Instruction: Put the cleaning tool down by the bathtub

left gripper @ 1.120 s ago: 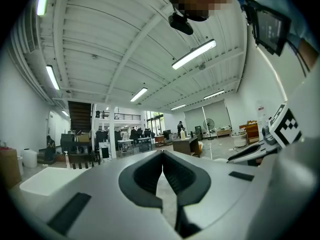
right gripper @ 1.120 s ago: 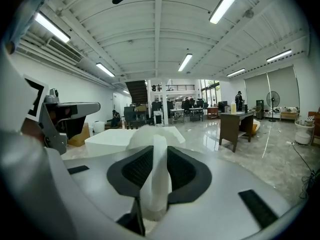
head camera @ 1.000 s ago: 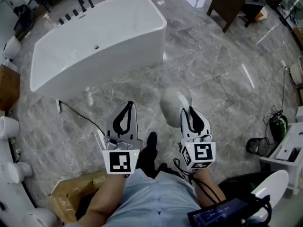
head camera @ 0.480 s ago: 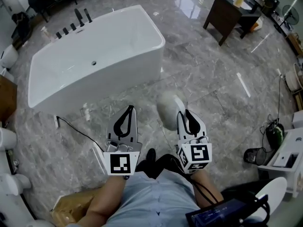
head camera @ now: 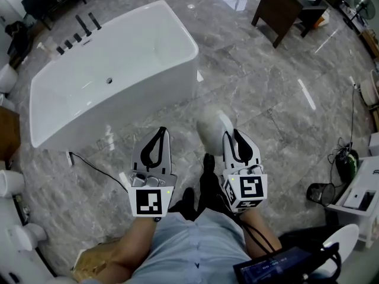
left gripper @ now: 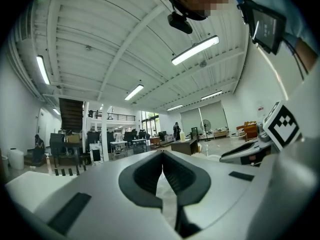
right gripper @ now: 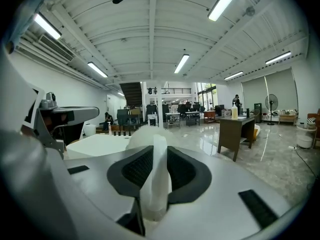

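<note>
Our right claw point(right gripper: 158, 150) clamps the slim white handle of the cleaning tool point(right gripper: 159, 181), whose fluffy head juts past the tips, short of the bathtub point(head camera: 136, 108). It looks light, with a soft head, so the stiff handle seems the best hold. Our left claw point(left gripper: 162, 155) is closed and empty.

A: How do the grippers sit?
B: Side by side, pointing far. The left gripper point(head camera: 159, 136) has its jaws together, empty; the right gripper point(head camera: 235, 136) pinches the cleaning tool point(head camera: 212, 126) by its handle. Forearms point(head camera: 137, 244) reach forward.
</note>
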A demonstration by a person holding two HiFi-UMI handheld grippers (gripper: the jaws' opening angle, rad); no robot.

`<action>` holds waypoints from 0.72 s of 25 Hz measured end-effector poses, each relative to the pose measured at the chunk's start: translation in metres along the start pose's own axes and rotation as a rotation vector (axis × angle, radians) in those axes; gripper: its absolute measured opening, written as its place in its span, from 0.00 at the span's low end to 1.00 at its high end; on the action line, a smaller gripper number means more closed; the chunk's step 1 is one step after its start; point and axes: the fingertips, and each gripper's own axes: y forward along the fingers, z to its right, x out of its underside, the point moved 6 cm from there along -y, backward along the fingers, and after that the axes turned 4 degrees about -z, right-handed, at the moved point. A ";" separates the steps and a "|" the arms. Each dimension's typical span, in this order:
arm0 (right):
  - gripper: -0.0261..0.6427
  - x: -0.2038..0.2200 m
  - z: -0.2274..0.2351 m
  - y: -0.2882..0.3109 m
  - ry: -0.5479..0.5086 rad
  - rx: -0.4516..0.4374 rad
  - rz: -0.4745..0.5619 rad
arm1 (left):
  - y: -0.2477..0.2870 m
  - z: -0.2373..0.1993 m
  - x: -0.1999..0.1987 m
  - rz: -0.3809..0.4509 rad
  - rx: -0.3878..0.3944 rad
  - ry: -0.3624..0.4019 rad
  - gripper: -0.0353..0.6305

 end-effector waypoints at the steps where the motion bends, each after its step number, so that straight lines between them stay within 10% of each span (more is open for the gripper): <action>1: 0.18 -0.002 0.009 0.011 0.004 -0.001 -0.005 | 0.015 0.002 0.000 -0.005 0.005 -0.001 0.08; 18: 0.18 -0.060 0.167 0.135 0.034 0.020 -0.008 | 0.224 0.039 -0.035 -0.004 0.040 0.040 0.08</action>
